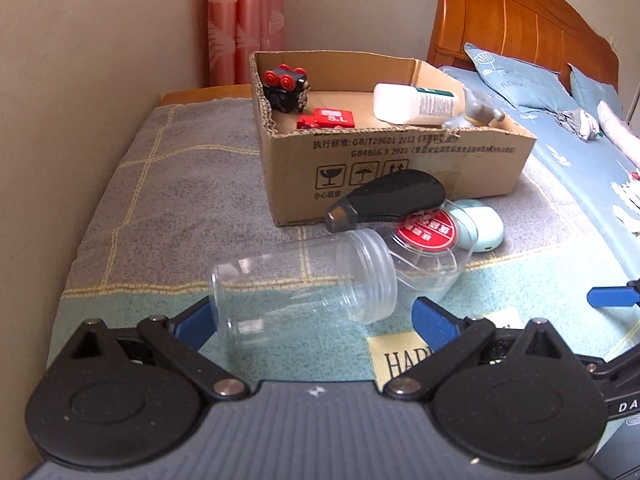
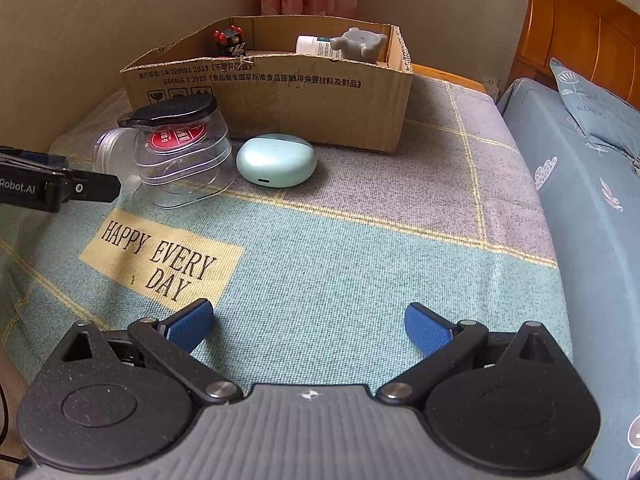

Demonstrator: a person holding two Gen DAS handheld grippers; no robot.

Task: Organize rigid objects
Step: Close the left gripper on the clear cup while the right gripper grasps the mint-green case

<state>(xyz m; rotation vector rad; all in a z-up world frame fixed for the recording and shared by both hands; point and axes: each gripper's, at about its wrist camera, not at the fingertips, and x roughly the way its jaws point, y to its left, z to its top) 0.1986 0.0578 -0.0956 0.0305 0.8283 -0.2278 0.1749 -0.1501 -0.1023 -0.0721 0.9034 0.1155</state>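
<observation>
A clear plastic jar [image 1: 304, 280] lies on its side on the cloth, between the open fingers of my left gripper [image 1: 316, 320], not squeezed. Behind it stands a clear tub with a red label [image 1: 426, 232] and a black lid-like object [image 1: 384, 196] on top, beside a mint green case [image 1: 480, 226]. The cardboard box [image 1: 400, 168] holds a black toy with red wheels [image 1: 286, 88], a red toy [image 1: 328, 118], a white bottle [image 1: 416, 104] and a grey object [image 1: 480, 112]. My right gripper [image 2: 308, 326] is open and empty over the cloth, short of the green case [image 2: 276, 160] and tub [image 2: 184, 156].
A patterned cloth with a "HAPPY EVERY DAY" patch [image 2: 160, 260] covers the table. A wall runs along the left. A bed with blue bedding [image 2: 592, 184] and a wooden headboard [image 1: 520, 20] lies to the right. The left gripper's tip [image 2: 88, 188] shows in the right wrist view.
</observation>
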